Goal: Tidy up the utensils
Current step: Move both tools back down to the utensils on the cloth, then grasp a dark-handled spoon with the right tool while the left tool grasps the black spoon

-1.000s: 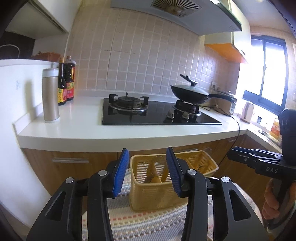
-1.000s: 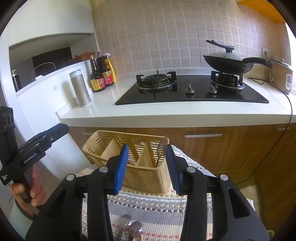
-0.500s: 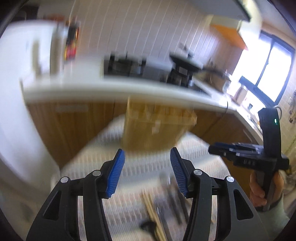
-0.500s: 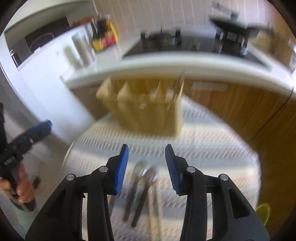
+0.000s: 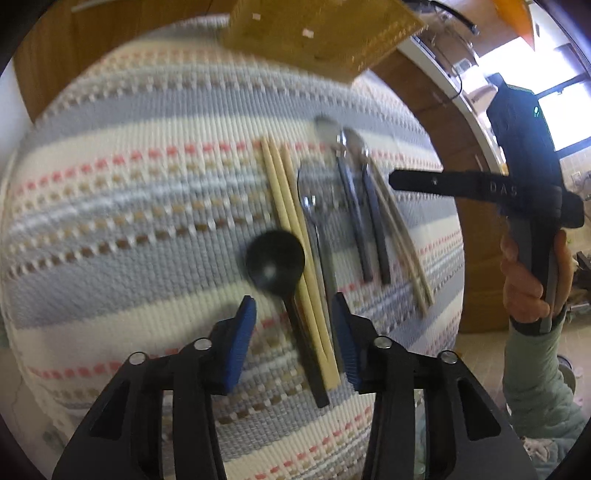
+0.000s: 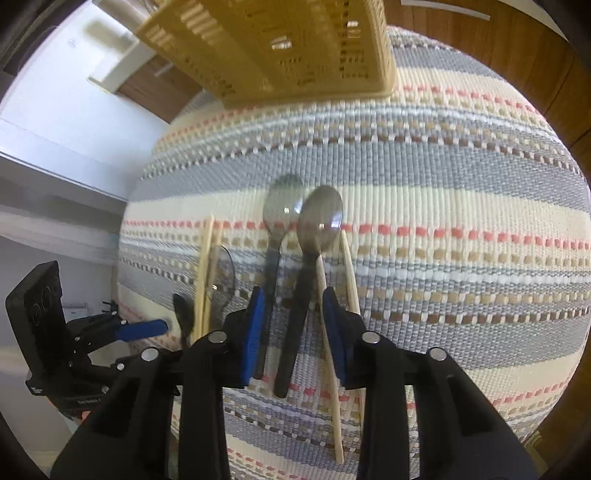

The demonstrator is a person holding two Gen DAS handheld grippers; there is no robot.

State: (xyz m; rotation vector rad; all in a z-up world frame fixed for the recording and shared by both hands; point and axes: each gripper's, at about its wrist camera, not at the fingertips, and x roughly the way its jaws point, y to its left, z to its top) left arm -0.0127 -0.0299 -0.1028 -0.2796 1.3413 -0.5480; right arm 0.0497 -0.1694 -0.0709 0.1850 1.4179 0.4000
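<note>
Utensils lie in a row on a striped mat. In the left wrist view: a black ladle, pale chopsticks, a steel spoon, two dark-handled spoons and another chopstick pair. My left gripper is open, above the ladle handle and chopsticks. My right gripper is open over the two dark-handled spoons, with chopsticks beside its right finger. A yellow slotted utensil basket stands at the mat's far edge; it also shows in the left wrist view.
Wooden cabinet fronts rise behind the mat. A white wall and shelf stand at the left. The right gripper body and the hand holding it show at the right of the left wrist view.
Both grippers have tipped down from facing the counter and stove to looking at the mat. They have come low over the utensils. Both stay open.
</note>
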